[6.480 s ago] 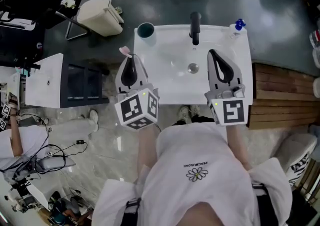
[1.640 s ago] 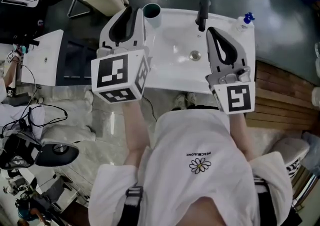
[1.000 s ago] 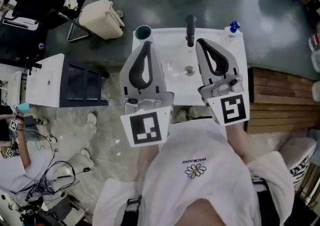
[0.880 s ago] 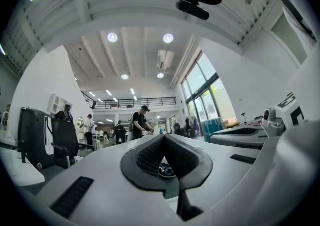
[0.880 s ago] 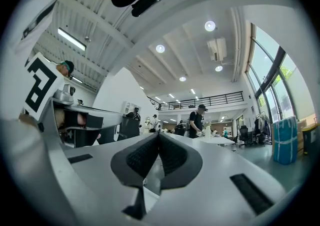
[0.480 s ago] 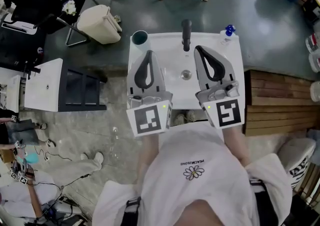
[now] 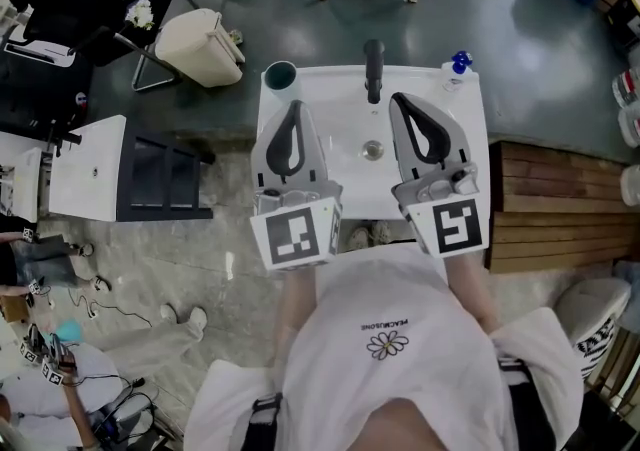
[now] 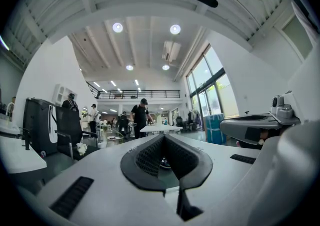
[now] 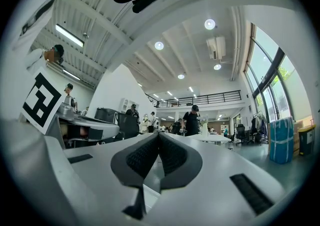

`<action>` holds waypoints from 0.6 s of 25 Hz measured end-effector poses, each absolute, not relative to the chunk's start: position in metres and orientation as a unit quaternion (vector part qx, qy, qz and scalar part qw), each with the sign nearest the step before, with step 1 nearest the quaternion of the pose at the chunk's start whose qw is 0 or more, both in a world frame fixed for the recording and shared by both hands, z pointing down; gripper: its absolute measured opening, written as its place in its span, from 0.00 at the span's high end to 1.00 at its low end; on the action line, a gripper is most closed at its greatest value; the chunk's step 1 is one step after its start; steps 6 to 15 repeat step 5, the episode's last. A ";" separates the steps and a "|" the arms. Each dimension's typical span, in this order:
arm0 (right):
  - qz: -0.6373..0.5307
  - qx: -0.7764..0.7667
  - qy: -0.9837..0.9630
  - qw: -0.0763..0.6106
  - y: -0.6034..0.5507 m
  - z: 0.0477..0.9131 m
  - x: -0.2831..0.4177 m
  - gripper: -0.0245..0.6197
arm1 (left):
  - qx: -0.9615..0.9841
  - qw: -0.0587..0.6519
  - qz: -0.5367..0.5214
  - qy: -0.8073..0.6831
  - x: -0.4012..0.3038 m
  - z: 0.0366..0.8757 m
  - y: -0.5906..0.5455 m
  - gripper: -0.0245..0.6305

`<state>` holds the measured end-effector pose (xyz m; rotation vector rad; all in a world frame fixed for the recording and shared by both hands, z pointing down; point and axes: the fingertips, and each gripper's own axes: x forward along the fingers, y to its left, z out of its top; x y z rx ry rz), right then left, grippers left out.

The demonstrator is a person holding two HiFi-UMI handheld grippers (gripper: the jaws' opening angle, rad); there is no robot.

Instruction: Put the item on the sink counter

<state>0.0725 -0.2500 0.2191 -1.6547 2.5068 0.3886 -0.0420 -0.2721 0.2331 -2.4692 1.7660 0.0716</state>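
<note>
Both my left claw (image 7: 293, 105) and right claw (image 7: 401, 99) are closed on nothing, while the cup (image 7: 281, 76) stands on the table (image 7: 472, 129) just beyond my left claw's tip, probably light, stiff and slick, best pinched across its rim.

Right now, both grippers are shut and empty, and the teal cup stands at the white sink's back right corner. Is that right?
Not quite: the head view shows the teal cup at the back left corner of the white sink; a blue-capped bottle has the back right. The left gripper and right gripper are shut and empty.
</note>
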 end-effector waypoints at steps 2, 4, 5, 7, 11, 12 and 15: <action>0.127 -0.544 0.827 0.055 -0.250 0.220 0.072 0.95 | -0.812 0.052 0.022 0.582 -0.043 0.234 -0.273 0.94; 0.127 -0.543 0.828 0.054 -0.250 0.221 0.072 0.95 | -0.811 0.054 0.018 0.582 -0.044 0.235 -0.273 0.94; 0.127 -0.542 0.829 0.054 -0.250 0.222 0.072 0.95 | -0.811 0.056 0.016 0.582 -0.044 0.236 -0.273 0.94; 0.127 -0.542 0.829 0.054 -0.250 0.222 0.072 0.95 | -0.811 0.056 0.016 0.582 -0.044 0.236 -0.273 0.94; 0.127 -0.542 0.829 0.054 -0.250 0.222 0.072 0.95 | -0.811 0.056 0.016 0.582 -0.044 0.236 -0.273 0.94; 0.127 -0.542 0.829 0.054 -0.250 0.222 0.072 0.95 | -0.811 0.056 0.016 0.582 -0.044 0.236 -0.273 0.94; 0.127 -0.542 0.829 0.054 -0.250 0.222 0.072 0.95 | -0.811 0.056 0.016 0.582 -0.044 0.236 -0.273 0.94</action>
